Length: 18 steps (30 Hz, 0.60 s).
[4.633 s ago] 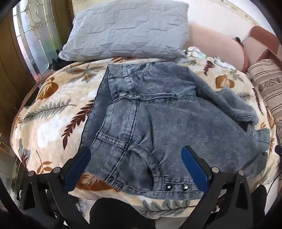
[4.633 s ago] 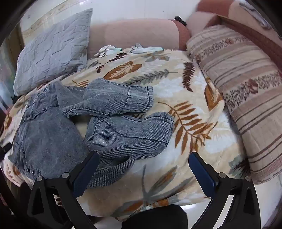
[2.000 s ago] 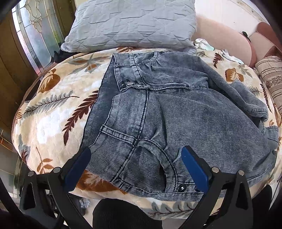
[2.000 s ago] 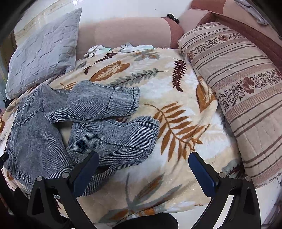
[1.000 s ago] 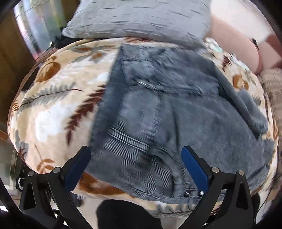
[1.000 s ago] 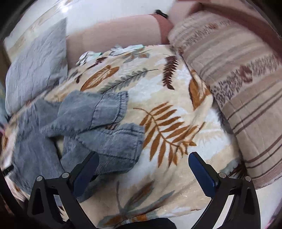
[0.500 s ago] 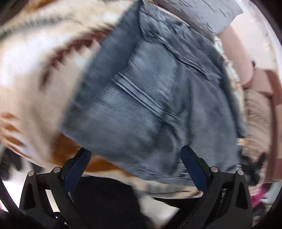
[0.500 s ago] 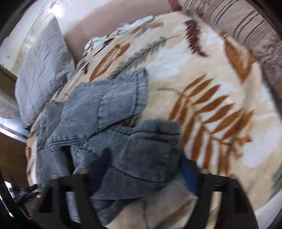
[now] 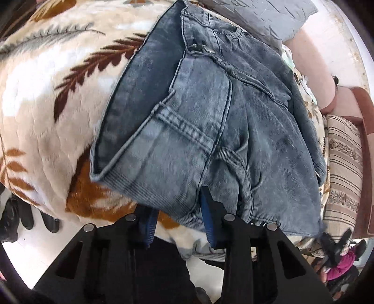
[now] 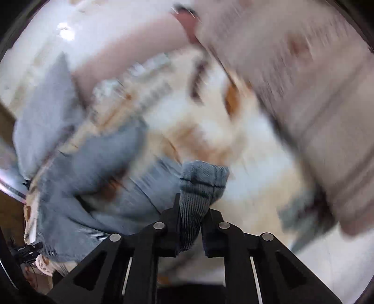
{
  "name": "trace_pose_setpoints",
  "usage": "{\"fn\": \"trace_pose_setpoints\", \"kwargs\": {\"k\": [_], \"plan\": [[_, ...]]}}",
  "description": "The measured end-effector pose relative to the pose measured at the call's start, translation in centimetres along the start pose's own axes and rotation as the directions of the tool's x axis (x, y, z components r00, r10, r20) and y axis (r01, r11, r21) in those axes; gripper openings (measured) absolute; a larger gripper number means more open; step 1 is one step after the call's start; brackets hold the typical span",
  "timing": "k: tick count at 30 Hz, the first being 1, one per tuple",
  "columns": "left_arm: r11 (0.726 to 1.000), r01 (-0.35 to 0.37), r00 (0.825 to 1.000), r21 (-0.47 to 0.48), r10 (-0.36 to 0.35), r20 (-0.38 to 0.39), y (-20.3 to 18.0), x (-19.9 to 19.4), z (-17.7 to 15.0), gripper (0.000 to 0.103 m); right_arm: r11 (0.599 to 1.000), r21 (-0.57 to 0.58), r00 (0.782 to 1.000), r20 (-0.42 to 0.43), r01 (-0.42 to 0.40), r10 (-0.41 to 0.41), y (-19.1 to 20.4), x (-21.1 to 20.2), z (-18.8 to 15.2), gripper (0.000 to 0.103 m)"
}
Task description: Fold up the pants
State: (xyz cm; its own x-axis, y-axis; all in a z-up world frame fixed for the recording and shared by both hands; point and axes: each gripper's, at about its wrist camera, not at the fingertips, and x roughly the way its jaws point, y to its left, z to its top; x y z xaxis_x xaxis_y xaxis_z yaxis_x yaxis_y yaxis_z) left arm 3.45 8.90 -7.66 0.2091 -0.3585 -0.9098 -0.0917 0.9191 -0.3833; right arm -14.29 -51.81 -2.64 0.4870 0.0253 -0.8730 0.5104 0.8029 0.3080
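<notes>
Grey-blue denim pants (image 9: 210,117) lie on a cream blanket with leaf prints (image 9: 46,93), waistband toward me in the left wrist view. My left gripper (image 9: 178,218) has its jaws narrowed around the near waistband edge of the pants, with fabric between the blue pads (image 9: 208,210). In the blurred right wrist view, my right gripper (image 10: 190,224) is shut on a bunched hem of a pant leg (image 10: 201,184), lifted off the blanket (image 10: 210,131). The other leg (image 10: 105,154) lies to the left.
A grey quilted pillow (image 9: 257,16) lies behind the pants. A striped cushion (image 9: 343,163) sits at the right, also in the right wrist view (image 10: 315,105). A pink sofa back (image 9: 311,58) runs behind. Black gloves (image 9: 16,217) lie on the floor at left.
Both grippers moved down onto the pants and closed from wide open. The left one closed on the waistband edge; the right one took a leg hem and is moving fast.
</notes>
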Motion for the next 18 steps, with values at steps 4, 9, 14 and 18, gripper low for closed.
{"fn": "trace_pose_setpoints", "kwargs": {"k": [4, 9, 14, 18], "plan": [[0.998, 0.037, 0.998, 0.045, -0.039, 0.039, -0.1, -2.0, -0.1, 0.042, 0.999, 0.009, 0.999, -0.022, 0.046, -0.046, -1.2, -0.3, -1.4, 0.036], [0.997, 0.075, 0.995, 0.015, -0.076, 0.058, -0.6, -1.9, 0.6, 0.066, 0.996, -0.023, 0.978, 0.191, 0.091, -0.085, 0.4, -4.6, 2.1, 0.070], [0.997, 0.072, 0.997, -0.017, -0.072, 0.010, -1.4, 0.1, 0.6, 0.068, 0.981, -0.189, 0.999, 0.018, 0.049, -0.047, 4.1, 1.9, 5.1, 0.068], [0.993, 0.101, 0.995, -0.056, -0.100, 0.017, -0.9, 0.2, 0.7, 0.068, 0.974, -0.222, 0.996, -0.070, 0.047, -0.064, 5.1, 6.3, 5.3, 0.064]]}}
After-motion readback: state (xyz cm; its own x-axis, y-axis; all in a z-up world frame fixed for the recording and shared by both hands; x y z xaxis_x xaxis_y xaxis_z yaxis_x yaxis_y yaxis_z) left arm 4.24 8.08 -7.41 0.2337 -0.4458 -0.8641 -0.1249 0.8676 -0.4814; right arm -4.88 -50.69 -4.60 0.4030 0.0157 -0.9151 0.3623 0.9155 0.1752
